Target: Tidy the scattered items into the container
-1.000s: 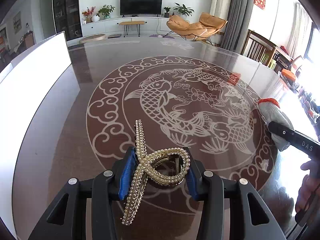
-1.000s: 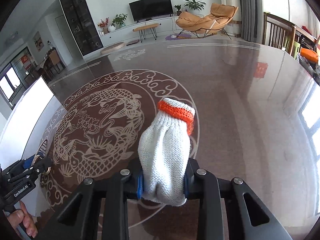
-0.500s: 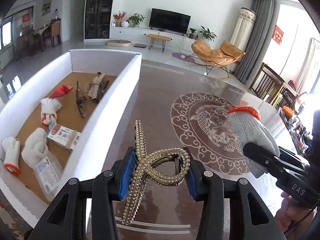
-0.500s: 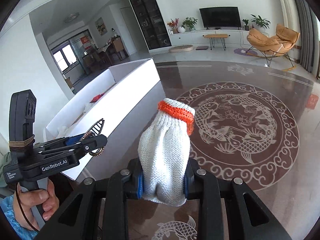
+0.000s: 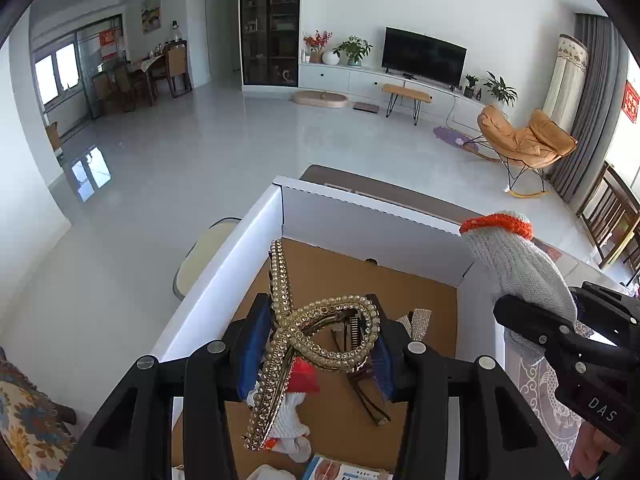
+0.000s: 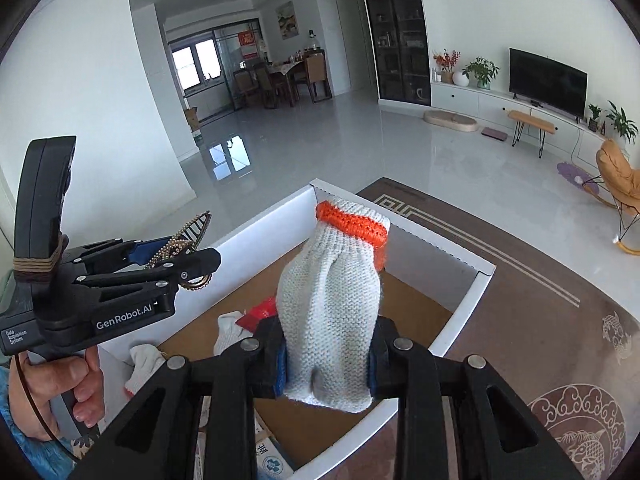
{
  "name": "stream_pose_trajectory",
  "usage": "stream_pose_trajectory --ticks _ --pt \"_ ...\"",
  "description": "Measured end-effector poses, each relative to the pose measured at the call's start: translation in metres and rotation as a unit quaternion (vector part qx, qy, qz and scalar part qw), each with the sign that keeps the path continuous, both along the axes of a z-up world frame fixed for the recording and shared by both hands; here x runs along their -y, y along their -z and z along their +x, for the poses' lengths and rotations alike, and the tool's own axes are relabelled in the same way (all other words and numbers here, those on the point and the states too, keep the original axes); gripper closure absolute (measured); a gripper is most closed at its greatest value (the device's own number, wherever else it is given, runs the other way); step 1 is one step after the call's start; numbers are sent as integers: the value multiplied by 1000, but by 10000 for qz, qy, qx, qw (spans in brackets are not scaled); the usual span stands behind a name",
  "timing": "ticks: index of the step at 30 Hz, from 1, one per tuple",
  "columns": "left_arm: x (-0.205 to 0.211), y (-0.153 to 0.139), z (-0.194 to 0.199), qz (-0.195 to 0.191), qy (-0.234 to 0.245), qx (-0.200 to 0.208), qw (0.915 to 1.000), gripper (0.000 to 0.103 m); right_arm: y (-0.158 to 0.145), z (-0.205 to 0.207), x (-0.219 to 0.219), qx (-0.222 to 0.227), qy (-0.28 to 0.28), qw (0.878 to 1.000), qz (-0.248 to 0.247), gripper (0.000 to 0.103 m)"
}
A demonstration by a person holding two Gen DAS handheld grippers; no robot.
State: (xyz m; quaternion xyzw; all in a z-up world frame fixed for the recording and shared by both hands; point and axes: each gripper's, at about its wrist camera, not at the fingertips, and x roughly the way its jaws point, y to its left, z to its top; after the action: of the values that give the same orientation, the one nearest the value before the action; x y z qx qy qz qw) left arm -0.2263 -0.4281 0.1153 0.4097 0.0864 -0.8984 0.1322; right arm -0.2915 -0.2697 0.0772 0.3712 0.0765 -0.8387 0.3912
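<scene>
Fingers of the left gripper (image 5: 318,344) clamp a pearl-studded hair claw (image 5: 312,328) above the open white box (image 5: 372,216), whose brown floor already carries a glove with a red cuff (image 5: 294,400), dark glasses (image 5: 368,396) and a sparkly strip (image 5: 418,322). Beside it, the right gripper (image 6: 326,364) pinches a white knitted glove with an orange cuff (image 6: 332,304) over the same box, which sits on the dark patterned tabletop (image 6: 540,320).
</scene>
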Motion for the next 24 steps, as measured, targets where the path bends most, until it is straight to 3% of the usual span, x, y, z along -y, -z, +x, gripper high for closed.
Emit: stream_pose_trajectory --ticks 5,10,12,13,14,16,17,18,21,24 --pt "16 57 -52 375 -64 483 9981 57 39 -60 31 399 304 9980 387 74" --pt "16 99 -72 454 -87 811 9956 57 74 -96 40 663 579 9938 682 74" --pt "14 106 -74 426 -116 870 9952 57 84 -106 47 676 601 9919 896 67" --pt "13 108 -76 381 -148 940 9947 56 91 -111 53 738 599 9889 1138 48" --pt "11 111 -78 334 -188 1035 9939 55 97 -117 57 831 603 9855 1350 38" --pt "10 112 -79 193 -305 1192 9922 40 99 -120 57 775 623 9851 1403 34" --pt "7 108 -76 89 -378 1208 9919 23 96 -122 53 707 674 9861 1346 34" --pt "3 103 -72 -53 -450 1148 9924 16 91 -122 49 662 707 9872 1267 34" --pt "-9 79 -52 -353 -569 840 9942 16 68 -113 36 539 803 9904 985 34" --pt "-25 49 -17 -375 -732 577 9949 14 38 -86 14 376 795 9934 740 34"
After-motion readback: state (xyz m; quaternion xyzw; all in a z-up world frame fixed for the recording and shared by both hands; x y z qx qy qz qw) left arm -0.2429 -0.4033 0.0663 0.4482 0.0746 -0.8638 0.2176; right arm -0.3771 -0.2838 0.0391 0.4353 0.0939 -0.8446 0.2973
